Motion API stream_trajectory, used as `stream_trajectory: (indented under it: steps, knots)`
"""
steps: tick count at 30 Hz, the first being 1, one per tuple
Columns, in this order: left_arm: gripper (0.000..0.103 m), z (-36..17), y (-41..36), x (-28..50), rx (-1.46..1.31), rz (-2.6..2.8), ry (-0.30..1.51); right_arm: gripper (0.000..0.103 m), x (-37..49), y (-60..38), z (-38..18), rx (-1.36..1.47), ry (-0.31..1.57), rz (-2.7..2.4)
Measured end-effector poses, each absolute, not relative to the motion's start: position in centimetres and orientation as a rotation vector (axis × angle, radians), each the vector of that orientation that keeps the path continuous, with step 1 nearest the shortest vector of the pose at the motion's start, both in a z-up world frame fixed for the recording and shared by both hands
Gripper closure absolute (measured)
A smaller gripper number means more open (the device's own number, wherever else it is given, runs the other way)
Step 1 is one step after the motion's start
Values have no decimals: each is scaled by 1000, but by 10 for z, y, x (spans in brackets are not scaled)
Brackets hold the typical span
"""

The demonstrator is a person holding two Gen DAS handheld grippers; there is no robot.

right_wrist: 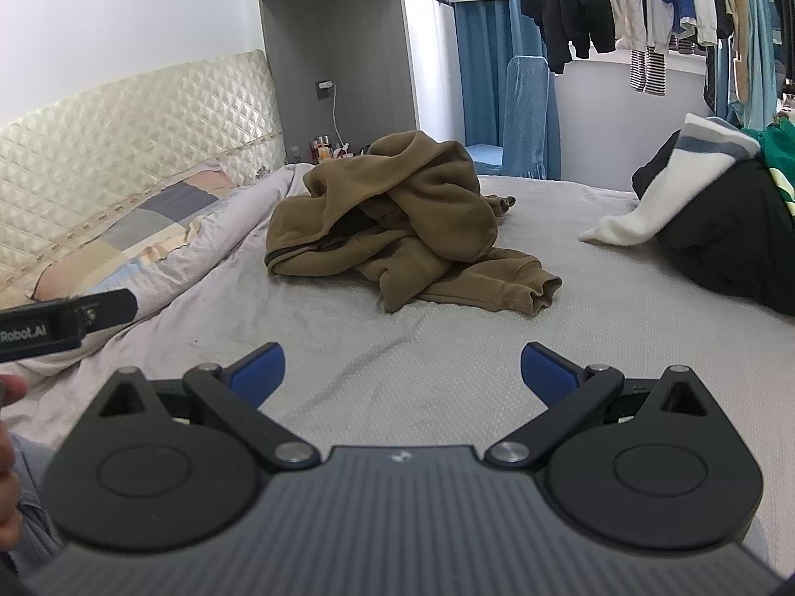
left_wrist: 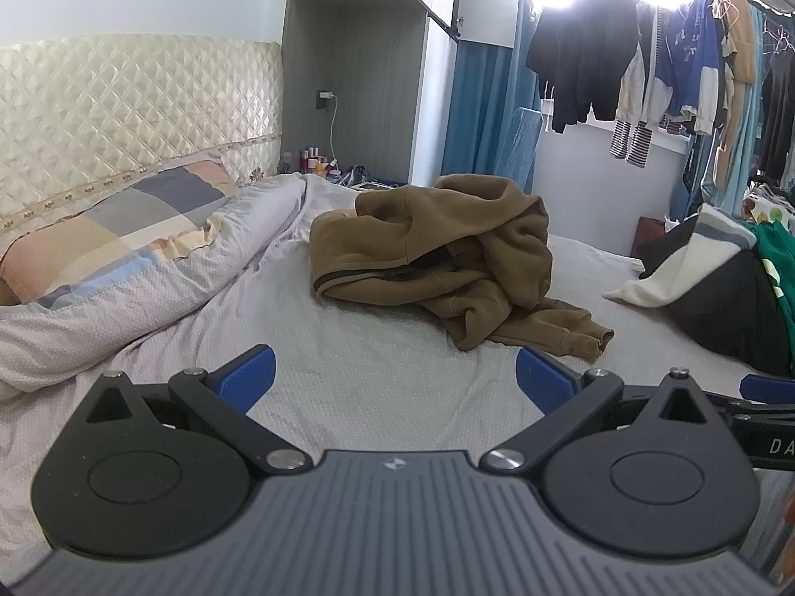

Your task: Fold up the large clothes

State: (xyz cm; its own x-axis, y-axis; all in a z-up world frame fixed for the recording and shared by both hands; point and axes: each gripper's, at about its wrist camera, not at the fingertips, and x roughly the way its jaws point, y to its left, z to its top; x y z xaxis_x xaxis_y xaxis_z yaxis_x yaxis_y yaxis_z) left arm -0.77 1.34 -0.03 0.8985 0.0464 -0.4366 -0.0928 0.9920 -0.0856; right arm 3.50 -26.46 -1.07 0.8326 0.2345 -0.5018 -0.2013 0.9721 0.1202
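Note:
A brown hooded sweatshirt (left_wrist: 437,253) lies crumpled in a heap on the grey bed sheet (left_wrist: 377,347), one cuffed sleeve trailing toward me. The same brown sweatshirt (right_wrist: 402,228) shows in the right wrist view, mid-bed. My left gripper (left_wrist: 395,372) hovers short of the heap, open, blue pads wide apart with only sheet between them. My right gripper (right_wrist: 402,370) is likewise open and holds nothing, a good distance in front of the sleeve cuff (right_wrist: 541,290). Part of the left gripper body (right_wrist: 64,320) shows at the right view's left edge.
A checked pillow (left_wrist: 114,233) and rumpled quilt (left_wrist: 149,298) line the left by the padded headboard (left_wrist: 124,104). A pile of black, white and green clothes (right_wrist: 720,218) sits at the right. Hanging clothes (left_wrist: 661,69), a blue-covered chair (right_wrist: 526,114) and a wardrobe (right_wrist: 343,59) stand behind.

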Motion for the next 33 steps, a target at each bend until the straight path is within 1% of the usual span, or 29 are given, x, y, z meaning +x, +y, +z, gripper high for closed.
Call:
stream_trajectory:
  steps: [22, 33]
  knots:
    - [0, -7, 20, -4, -113, 81, 465, 0, 38, -265, -11, 66, 545, 239]
    - [0, 1, 23, 12, -111, 94, 464, 0, 53, -258, -2, 60, 539, 250]
